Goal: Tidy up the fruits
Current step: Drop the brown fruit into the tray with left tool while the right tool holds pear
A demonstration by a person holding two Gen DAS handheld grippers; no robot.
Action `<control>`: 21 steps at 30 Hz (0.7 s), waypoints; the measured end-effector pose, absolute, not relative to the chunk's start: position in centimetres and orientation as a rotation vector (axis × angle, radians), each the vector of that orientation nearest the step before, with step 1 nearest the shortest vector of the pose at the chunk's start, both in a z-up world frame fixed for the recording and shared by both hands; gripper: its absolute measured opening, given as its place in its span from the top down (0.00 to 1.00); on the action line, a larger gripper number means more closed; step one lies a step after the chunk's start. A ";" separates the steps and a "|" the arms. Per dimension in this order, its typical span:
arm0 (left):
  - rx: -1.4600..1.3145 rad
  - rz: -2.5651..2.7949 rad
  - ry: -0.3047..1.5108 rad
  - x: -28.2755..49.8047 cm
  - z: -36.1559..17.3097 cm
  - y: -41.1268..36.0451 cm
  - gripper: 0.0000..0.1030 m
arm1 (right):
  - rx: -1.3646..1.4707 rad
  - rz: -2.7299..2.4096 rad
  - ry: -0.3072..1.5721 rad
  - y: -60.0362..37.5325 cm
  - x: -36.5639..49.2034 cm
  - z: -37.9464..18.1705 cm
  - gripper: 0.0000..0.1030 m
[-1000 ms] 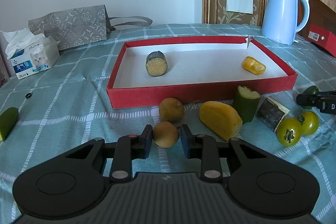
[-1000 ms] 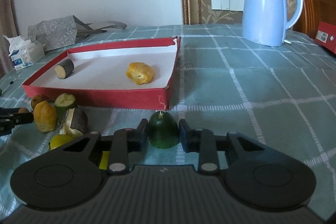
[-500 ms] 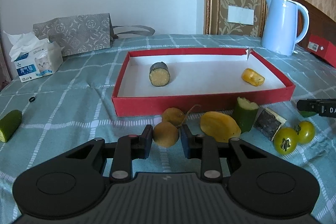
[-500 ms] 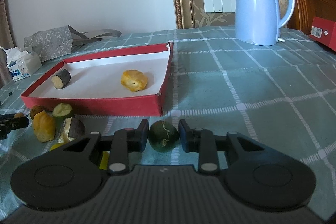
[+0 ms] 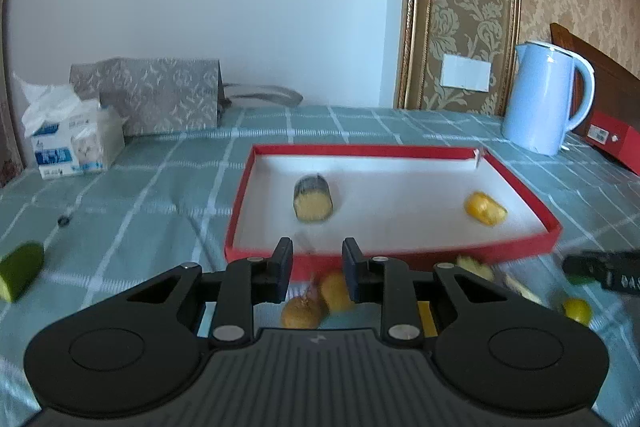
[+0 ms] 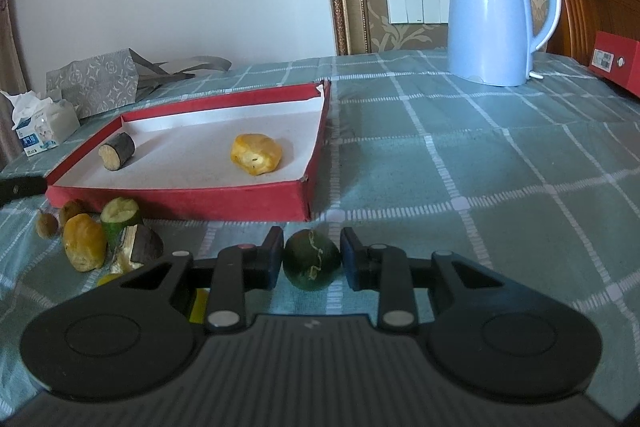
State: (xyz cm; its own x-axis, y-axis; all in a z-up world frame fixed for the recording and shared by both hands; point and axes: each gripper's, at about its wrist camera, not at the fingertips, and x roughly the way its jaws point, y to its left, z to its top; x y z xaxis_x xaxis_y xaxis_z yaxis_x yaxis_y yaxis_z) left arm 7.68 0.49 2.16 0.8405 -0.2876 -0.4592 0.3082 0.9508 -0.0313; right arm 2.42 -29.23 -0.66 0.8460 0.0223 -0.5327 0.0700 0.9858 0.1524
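Observation:
The red tray (image 5: pixel 240 211) (image 6: pixel 180 199) holds a dark-skinned cut piece (image 5: pixel 313 197) and an orange-yellow piece (image 5: pixel 485 207). My left gripper (image 5: pixel 316 267) hovers above the tray's near wall, its jaws narrow and nothing between them. Two brown round fruits (image 5: pixel 300 311) (image 5: pixel 336 291) lie on the cloth just below it. My right gripper (image 6: pixel 311 251) is shut on a dark green round fruit (image 6: pixel 312 261), near the tray's front right corner. An orange piece (image 6: pixel 84 243), a cucumber stub (image 6: pixel 120 217) and a dark wedge (image 6: pixel 142 247) lie in front of the tray.
A blue kettle (image 6: pixel 492 11) stands at the back right beside a red box (image 6: pixel 616 63). A tissue pack (image 5: pixel 72 147) and a grey bag (image 5: pixel 160 99) sit at the back left. A green cucumber piece (image 5: pixel 20 271) lies far left, a yellow tomato (image 5: pixel 577 310) at right.
My left gripper has risen and the brown fruit that was between its jaws now lies on the cloth below. The right gripper keeps its hold on the green fruit.

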 end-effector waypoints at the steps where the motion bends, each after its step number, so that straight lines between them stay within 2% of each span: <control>1: 0.046 -0.311 0.475 8.1 2.3 0.3 0.74 | 0.167 -0.026 0.563 -29.2 2.5 -0.7 0.72; 7: 0.020 -0.309 0.493 10.3 2.5 0.0 0.74 | 0.165 -0.025 0.565 -29.2 2.5 -0.7 0.72; 21: 0.046 -0.374 0.582 8.1 0.5 3.0 0.74 | 0.148 -0.024 0.571 -29.1 2.6 -0.8 0.72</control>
State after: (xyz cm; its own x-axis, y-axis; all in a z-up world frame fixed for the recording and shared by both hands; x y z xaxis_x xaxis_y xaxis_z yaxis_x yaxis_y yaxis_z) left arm 8.13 2.96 0.54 0.7702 -0.3314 -0.5449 0.3573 0.9319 -0.0618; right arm 2.60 -29.07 -0.79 0.8415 0.0180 -0.5400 0.0638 0.9891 0.1324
